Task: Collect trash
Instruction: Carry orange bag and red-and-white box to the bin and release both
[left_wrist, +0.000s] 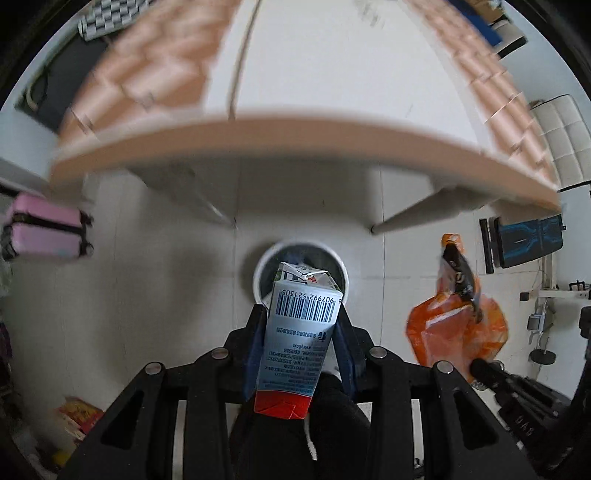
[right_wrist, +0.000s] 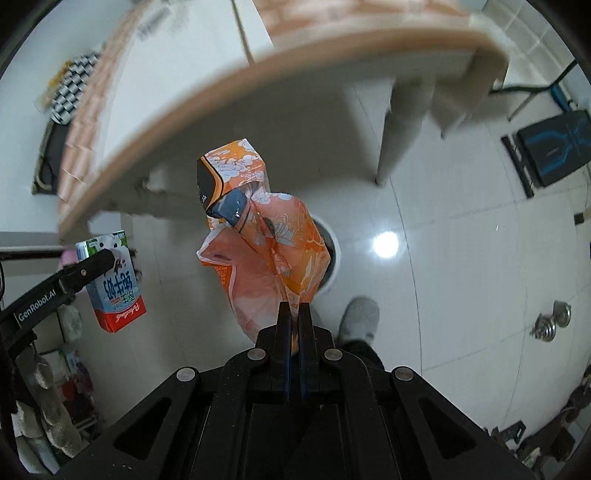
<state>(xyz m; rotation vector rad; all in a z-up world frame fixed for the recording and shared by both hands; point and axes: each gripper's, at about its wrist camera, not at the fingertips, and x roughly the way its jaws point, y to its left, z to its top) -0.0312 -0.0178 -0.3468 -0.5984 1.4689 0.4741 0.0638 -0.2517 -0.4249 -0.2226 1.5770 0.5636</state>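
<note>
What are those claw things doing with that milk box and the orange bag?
A person is collecting trash with a gripper in each hand. The left gripper is clamped on a milk carton and holds it right above a round white bin on the floor. The right gripper is shut on a crumpled orange snack bag, which hangs over the same bin. Neither piece has been dropped in yet.

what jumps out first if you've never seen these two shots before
The bright orange snack bag dangling from the shut right gripper, hanging over the white bin on the tiled floor. Then the milk carton clamped in the left gripper, barcode up, directly above that bin, with the table edge arching across the top.
</note>
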